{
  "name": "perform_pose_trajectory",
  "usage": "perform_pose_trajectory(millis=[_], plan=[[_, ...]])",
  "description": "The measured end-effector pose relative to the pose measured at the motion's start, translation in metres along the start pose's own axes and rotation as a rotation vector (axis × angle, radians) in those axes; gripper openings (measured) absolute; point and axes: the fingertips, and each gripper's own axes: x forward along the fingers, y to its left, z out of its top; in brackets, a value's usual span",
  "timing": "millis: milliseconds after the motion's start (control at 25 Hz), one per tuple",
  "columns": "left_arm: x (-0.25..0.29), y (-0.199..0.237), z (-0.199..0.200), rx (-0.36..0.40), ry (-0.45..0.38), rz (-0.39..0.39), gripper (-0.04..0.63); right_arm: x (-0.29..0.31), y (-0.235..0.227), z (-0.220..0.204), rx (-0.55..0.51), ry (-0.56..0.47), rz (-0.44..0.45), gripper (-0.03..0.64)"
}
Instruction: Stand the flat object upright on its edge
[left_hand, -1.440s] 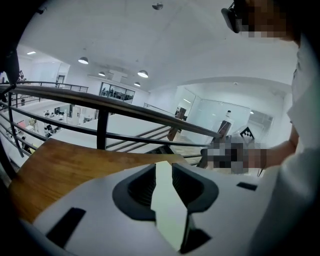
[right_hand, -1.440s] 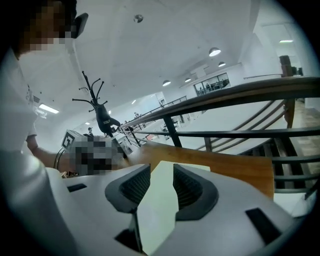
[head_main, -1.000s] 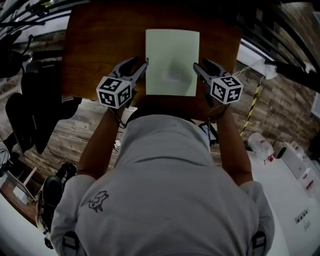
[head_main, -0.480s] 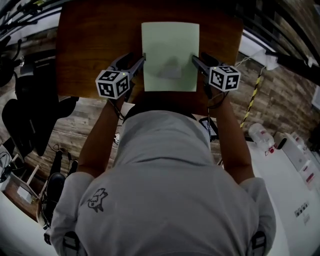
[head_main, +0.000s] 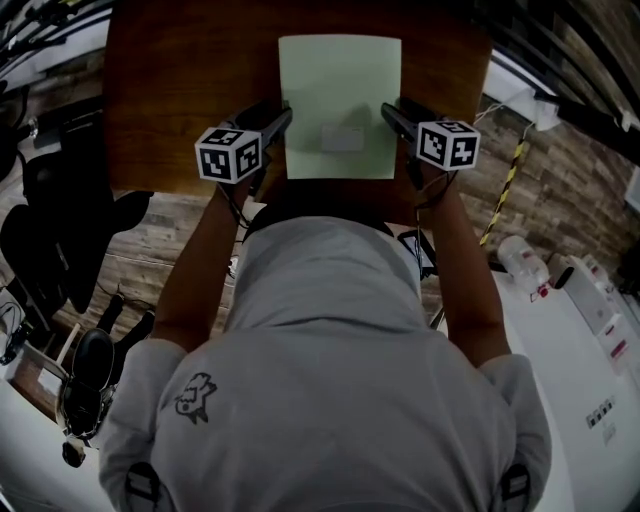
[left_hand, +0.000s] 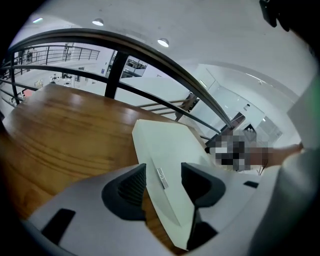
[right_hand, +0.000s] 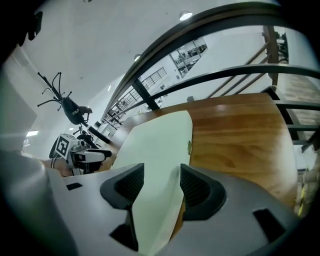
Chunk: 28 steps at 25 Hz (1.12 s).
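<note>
Now the left gripper (head_main: 272, 118) and right gripper (head_main: 396, 116) sit beside the flat object (head_main: 340, 90). Their jaws have just been opening, with its edges loose between them. Squeeze evenly, then tip it up slowly.

Your left hand-held gripper (head_main: 284, 113) and right hand-held gripper (head_main: 386, 110) are level with each other, and both point forward and down. Your left forearm (head_main: 200, 260) and right forearm (head_main: 455, 270) reach out roughly parallel. Both pairs of jaws have just been opening and stand apart. One side edge of the flat board (head_main: 340, 90) lies between each pair. No pad presses on it.
</note>
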Motion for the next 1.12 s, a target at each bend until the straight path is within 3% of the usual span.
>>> perform_pose_trajectory(millis=[480,1120], plan=[[0.024,0.009,-0.019,-0.049,0.098,-0.036,0.233,0.015,-0.008,-0.002,0.046,0.044,0.010,0.219],[0.038,0.011,-0.024,-0.101,0.136,-0.074,0.241,0.028,-0.014,-0.006,0.104,0.103,0.068,0.233]])
